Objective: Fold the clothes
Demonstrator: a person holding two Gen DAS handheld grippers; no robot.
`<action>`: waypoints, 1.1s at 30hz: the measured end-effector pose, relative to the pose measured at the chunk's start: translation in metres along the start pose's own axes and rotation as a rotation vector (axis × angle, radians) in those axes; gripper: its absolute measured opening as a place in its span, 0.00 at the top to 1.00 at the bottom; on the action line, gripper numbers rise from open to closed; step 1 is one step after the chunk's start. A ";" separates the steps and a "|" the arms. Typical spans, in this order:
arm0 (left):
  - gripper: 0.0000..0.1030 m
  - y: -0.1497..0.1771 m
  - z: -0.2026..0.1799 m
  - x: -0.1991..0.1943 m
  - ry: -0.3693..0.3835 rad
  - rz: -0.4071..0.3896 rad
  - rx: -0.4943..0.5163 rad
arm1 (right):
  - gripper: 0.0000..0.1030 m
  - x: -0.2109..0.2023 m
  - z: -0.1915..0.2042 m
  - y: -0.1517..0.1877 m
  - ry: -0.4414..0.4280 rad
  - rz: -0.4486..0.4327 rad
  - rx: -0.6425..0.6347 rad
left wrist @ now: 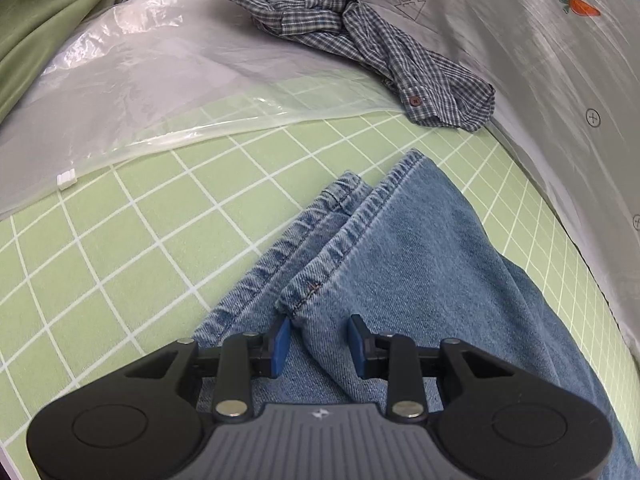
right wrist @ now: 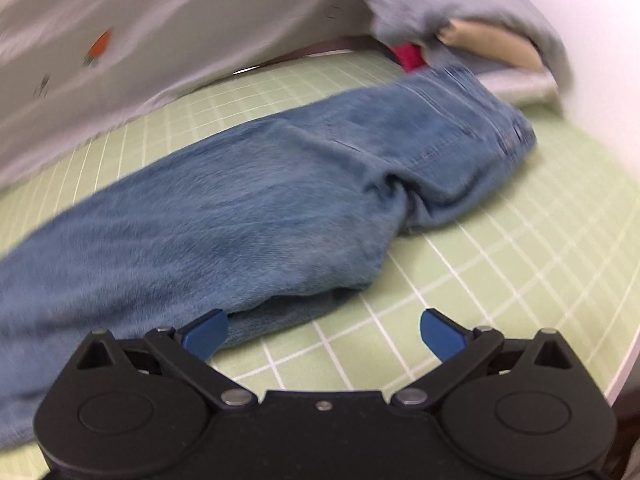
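Blue jeans [left wrist: 400, 248] lie folded lengthwise on a green grid mat [left wrist: 120, 240], leg hems pointing away in the left wrist view. My left gripper [left wrist: 319, 346] is partly open, its blue pads either side of a raised fold of denim near the hem, not pinching it. In the right wrist view the jeans [right wrist: 260, 200] stretch across the mat [right wrist: 500, 260], waistband at the far right. My right gripper [right wrist: 324, 334] is wide open just above the mat, its left pad beside the jeans' near edge. A crumpled blue plaid shirt [left wrist: 360, 44] lies beyond the jeans.
A clear plastic bag [left wrist: 140, 80] lies at the mat's far left. A silvery sheet with a carrot print [left wrist: 560, 60] runs along the right; it also shows in the right wrist view [right wrist: 160, 40]. A grey, beige and red pile of clothes [right wrist: 460, 28] sits past the waistband.
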State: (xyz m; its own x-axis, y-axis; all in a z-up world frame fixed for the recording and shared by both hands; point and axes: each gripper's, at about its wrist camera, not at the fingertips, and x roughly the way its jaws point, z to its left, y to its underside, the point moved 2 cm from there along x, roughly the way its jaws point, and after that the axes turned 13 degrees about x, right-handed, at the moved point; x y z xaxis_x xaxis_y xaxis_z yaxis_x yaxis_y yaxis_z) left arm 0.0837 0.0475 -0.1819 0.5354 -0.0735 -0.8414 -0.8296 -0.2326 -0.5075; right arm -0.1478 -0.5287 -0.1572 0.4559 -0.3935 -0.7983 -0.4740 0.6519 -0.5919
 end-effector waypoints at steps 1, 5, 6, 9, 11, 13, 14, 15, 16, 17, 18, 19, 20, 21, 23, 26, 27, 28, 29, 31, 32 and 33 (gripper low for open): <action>0.68 0.000 0.001 0.000 0.003 -0.001 -0.002 | 0.00 0.002 0.004 0.001 0.002 0.005 -0.033; 0.71 0.000 0.003 0.000 0.013 -0.001 -0.009 | 0.00 0.010 0.019 0.004 0.019 0.008 -0.152; 0.74 0.000 0.004 0.000 0.010 0.001 -0.009 | 0.00 0.013 0.022 0.003 0.037 0.002 -0.179; 0.75 -0.001 0.004 0.001 0.006 0.005 -0.006 | 0.00 0.021 0.025 -0.004 0.123 -0.022 -0.244; 0.75 -0.001 0.005 0.000 0.009 0.008 -0.011 | 0.00 0.027 0.027 -0.006 0.141 -0.015 -0.284; 0.75 -0.001 0.006 0.001 0.011 0.010 -0.014 | 0.00 0.031 0.029 -0.006 0.152 -0.015 -0.325; 0.76 -0.001 0.005 0.001 0.010 0.011 -0.017 | 0.00 0.033 0.030 -0.006 0.156 -0.016 -0.345; 0.76 -0.002 0.005 0.001 0.008 0.012 -0.017 | 0.00 0.034 0.031 -0.006 0.157 -0.017 -0.361; 0.75 -0.002 0.004 0.001 0.005 0.013 -0.012 | 0.00 0.035 0.033 -0.006 0.155 -0.020 -0.371; 0.75 -0.002 0.003 0.001 0.002 0.015 -0.006 | 0.00 0.035 0.034 -0.006 0.153 -0.022 -0.380; 0.75 -0.003 0.003 0.002 -0.001 0.017 -0.002 | 0.00 0.035 0.036 -0.007 0.148 -0.032 -0.387; 0.75 -0.003 0.002 0.002 -0.003 0.018 0.000 | 0.00 0.033 0.038 -0.008 0.139 -0.053 -0.388; 0.75 -0.003 0.002 0.002 -0.005 0.020 0.001 | 0.02 0.030 0.040 -0.009 0.129 -0.071 -0.390; 0.75 -0.004 0.001 0.002 -0.006 0.021 0.001 | 0.06 0.028 0.042 -0.010 0.114 -0.087 -0.392; 0.75 -0.004 0.001 0.002 -0.009 0.025 0.001 | 0.24 0.024 0.047 -0.012 0.086 -0.112 -0.400; 0.79 -0.006 0.001 0.002 -0.012 0.026 0.006 | 0.61 0.021 0.055 -0.011 0.041 -0.115 -0.431; 0.90 -0.006 0.000 0.001 -0.011 0.022 0.008 | 0.68 0.021 0.058 -0.010 0.022 -0.110 -0.444; 0.93 -0.007 0.000 0.001 -0.008 0.013 0.009 | 0.79 0.021 0.061 -0.009 0.004 -0.104 -0.451; 0.94 -0.007 0.001 0.000 -0.004 0.003 0.009 | 0.89 0.021 0.062 -0.008 -0.012 -0.096 -0.452; 0.96 -0.009 0.001 -0.005 0.011 -0.025 -0.001 | 0.94 0.022 0.060 -0.009 -0.037 -0.082 -0.422; 0.97 -0.011 0.001 -0.008 0.017 -0.038 -0.001 | 0.95 0.022 0.058 -0.011 -0.048 -0.075 -0.400; 0.97 -0.013 0.000 -0.012 0.023 -0.053 0.002 | 0.96 0.023 0.056 -0.012 -0.060 -0.067 -0.379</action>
State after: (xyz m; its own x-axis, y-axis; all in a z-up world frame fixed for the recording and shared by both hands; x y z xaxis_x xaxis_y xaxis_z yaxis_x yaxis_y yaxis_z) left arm 0.0879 0.0511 -0.1650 0.5823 -0.0833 -0.8087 -0.8002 -0.2347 -0.5520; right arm -0.0893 -0.5090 -0.1620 0.5332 -0.3817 -0.7550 -0.6811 0.3357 -0.6507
